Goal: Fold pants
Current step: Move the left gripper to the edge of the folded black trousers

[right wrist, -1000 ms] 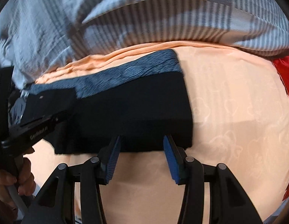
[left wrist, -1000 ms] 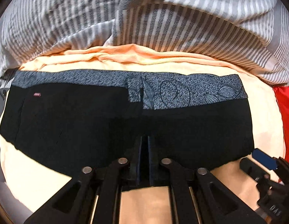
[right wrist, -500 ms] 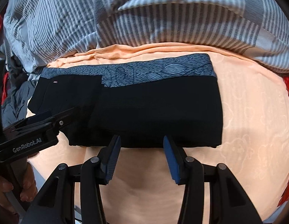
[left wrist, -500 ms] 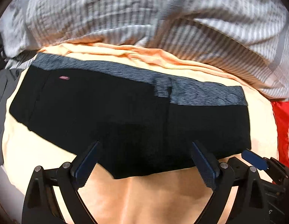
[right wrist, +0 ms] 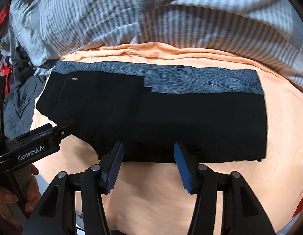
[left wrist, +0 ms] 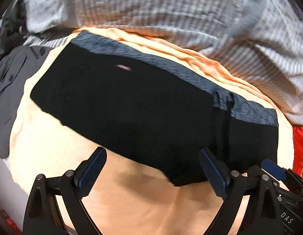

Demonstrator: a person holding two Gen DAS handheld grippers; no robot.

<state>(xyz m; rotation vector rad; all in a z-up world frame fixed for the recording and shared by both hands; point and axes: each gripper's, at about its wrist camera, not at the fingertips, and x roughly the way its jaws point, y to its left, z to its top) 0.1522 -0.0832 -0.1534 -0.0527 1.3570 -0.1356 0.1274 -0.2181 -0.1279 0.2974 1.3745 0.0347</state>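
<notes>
The black pants (left wrist: 143, 109) with a grey patterned waistband (right wrist: 200, 80) lie folded flat on the peach bedsheet (left wrist: 143, 205); they also show in the right wrist view (right wrist: 190, 121). A small pink label (left wrist: 123, 67) sits near their left end. My left gripper (left wrist: 152, 168) is open and empty, just in front of the pants' near edge. My right gripper (right wrist: 148, 163) is open and empty, its tips at the near edge of the pants. The left gripper also shows in the right wrist view (right wrist: 41, 137) at the pants' left part.
A grey-and-white striped duvet (right wrist: 171, 19) is bunched behind the pants. A grey garment (left wrist: 8, 90) lies off the left side of the sheet. A red item (left wrist: 301, 152) sits at the right edge. Bare peach sheet (right wrist: 284, 137) lies right of the pants.
My left gripper, shut a second ago at the pants' near edge, has opened and pulled back and swung left. The right gripper stayed open and drew back, showing the whole folded pants.
</notes>
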